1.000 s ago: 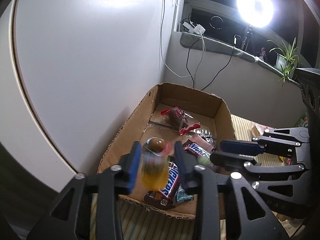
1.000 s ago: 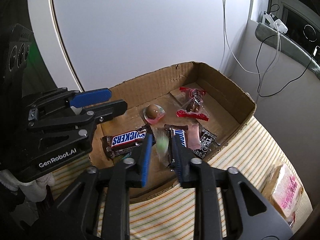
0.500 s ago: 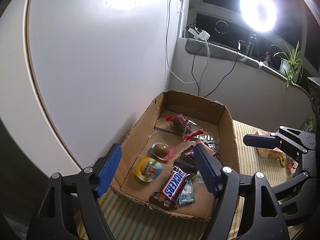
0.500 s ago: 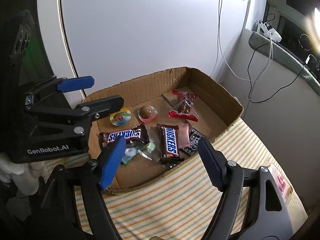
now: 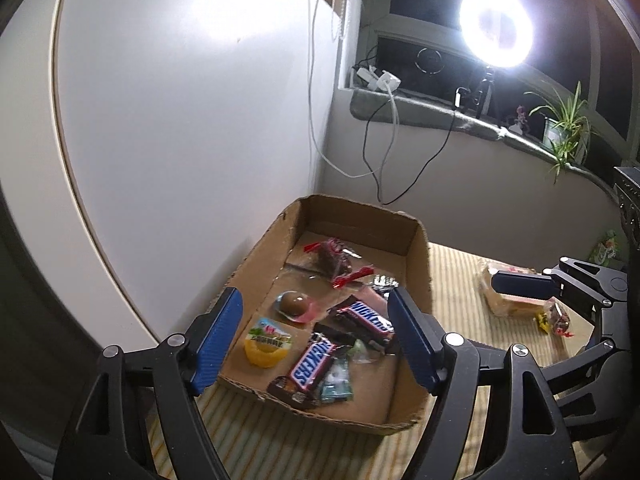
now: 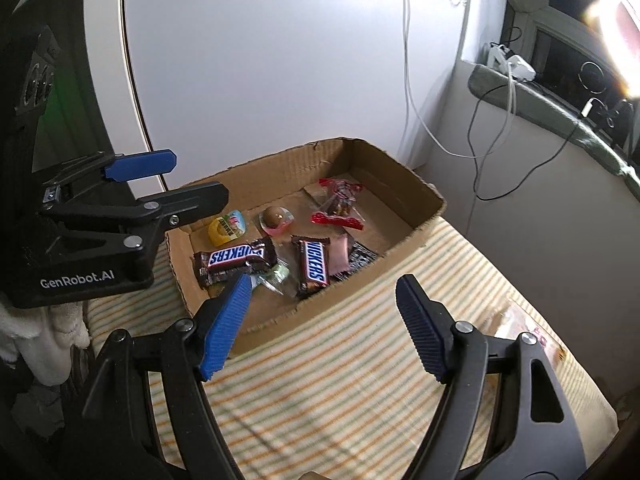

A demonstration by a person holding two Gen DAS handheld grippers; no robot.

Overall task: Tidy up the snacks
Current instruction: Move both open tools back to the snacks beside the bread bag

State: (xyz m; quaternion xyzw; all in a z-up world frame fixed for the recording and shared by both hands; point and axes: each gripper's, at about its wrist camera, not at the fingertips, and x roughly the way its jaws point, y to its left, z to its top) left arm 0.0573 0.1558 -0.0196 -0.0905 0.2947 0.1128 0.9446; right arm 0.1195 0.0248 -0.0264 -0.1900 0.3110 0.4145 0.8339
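A shallow cardboard box (image 5: 418, 248) (image 6: 424, 216) sits on a striped cloth against the wall. It holds two Snickers bars (image 5: 312, 364) (image 6: 314, 266), a yellow jelly cup (image 5: 266, 344) (image 6: 228, 227), a brown jelly cup (image 5: 294, 303) (image 6: 274, 218), a red-tied bag (image 5: 332, 260) (image 6: 338, 204) and green candies (image 5: 336, 384). My left gripper (image 5: 316, 344) is open and empty above the box's near end. My right gripper (image 6: 324, 328) is open and empty over the cloth in front of the box.
More wrapped snacks lie on the cloth right of the box: a pale packet (image 5: 508, 288) (image 6: 528, 332) and small candies (image 5: 556, 320). A white wall stands behind the box. Cables (image 5: 384, 148) hang from a sill with a ring light (image 5: 496, 30) and a plant (image 5: 564, 128).
The left gripper opened and dropped the yellow jelly cup into the box. The right gripper opened and released a green candy into the box. Both pulled back and up.
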